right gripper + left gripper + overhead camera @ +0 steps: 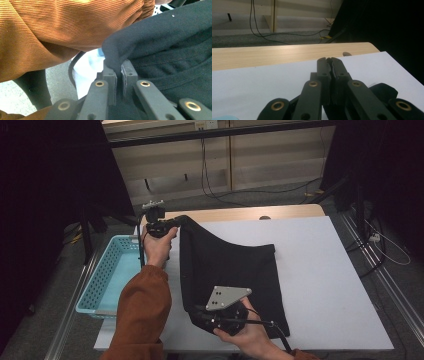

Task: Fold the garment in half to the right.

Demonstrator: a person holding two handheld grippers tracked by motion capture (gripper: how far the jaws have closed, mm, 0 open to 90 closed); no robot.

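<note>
While it hangs between them, black cloth [230,270] pinched by left gripper [172,223] and right gripper [200,312], both clenched.

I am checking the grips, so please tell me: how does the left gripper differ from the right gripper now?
The left gripper pinches the black cloth at its far corner; the right gripper pinches the near corner. The right gripper carries a grey plate on top; the left shows none. Both are shut on the cloth, lifting its left edge.
</note>
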